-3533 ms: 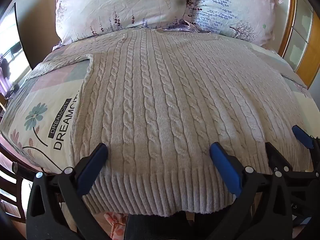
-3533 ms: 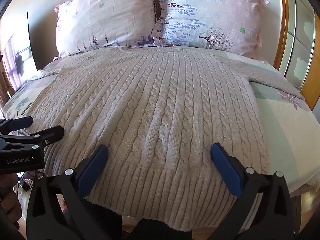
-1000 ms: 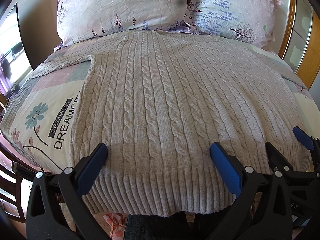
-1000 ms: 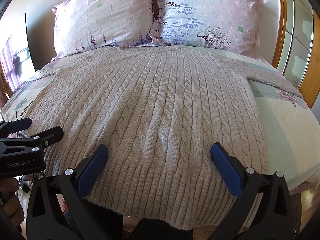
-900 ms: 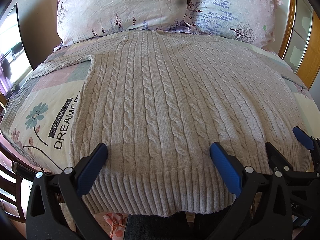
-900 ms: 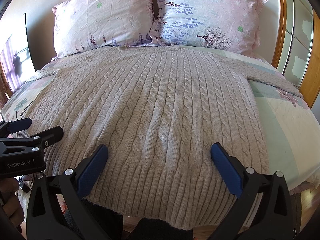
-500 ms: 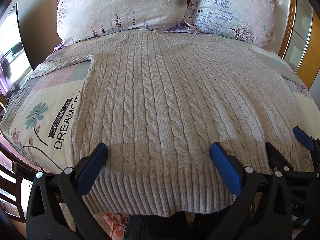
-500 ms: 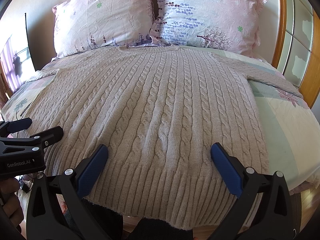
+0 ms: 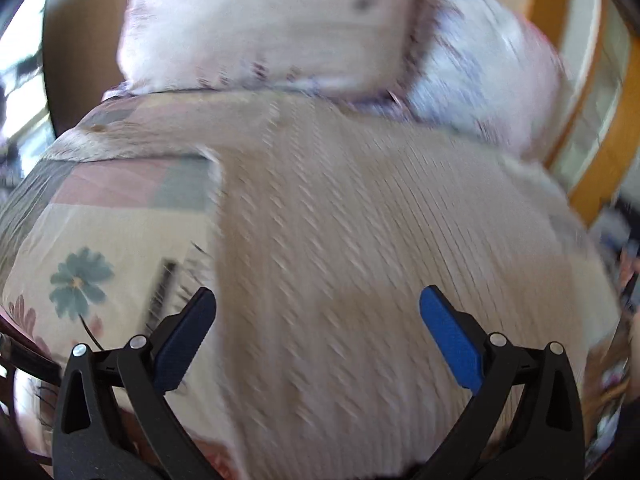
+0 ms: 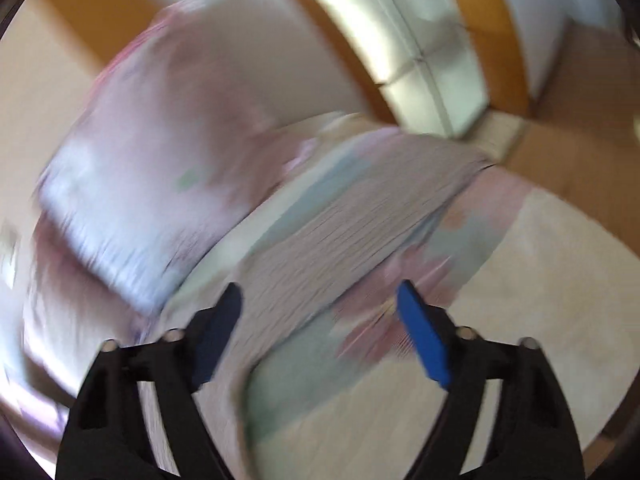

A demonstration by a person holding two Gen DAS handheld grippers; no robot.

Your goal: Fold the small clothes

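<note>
1. Left wrist view, though smeared by motion, shows the sweater [image 9: 360,264] lying flat on the bed [image 9: 120,232], its far edge just below the pillows [image 9: 280,32]; the left tool [image 9: 316,332] hovers over the sweater's near left part with jaws spread, holding nothing.
2. Right wrist view shows the right tool [image 10: 320,320] with jaws also spread and empty, pointed along the sweater's right sleeve [image 10: 360,216], which stretches away from the sweater toward the bed's edge.
3. Risk, as I judge it: closing while this blurred could pinch the bed's sheet along with the knit, or catch one layer only, dragging the sweater askew.
4. Hard to make out: the sleeve's cuff, the sweater's hem, and knit detail; each tool is out of the other's view.
</note>
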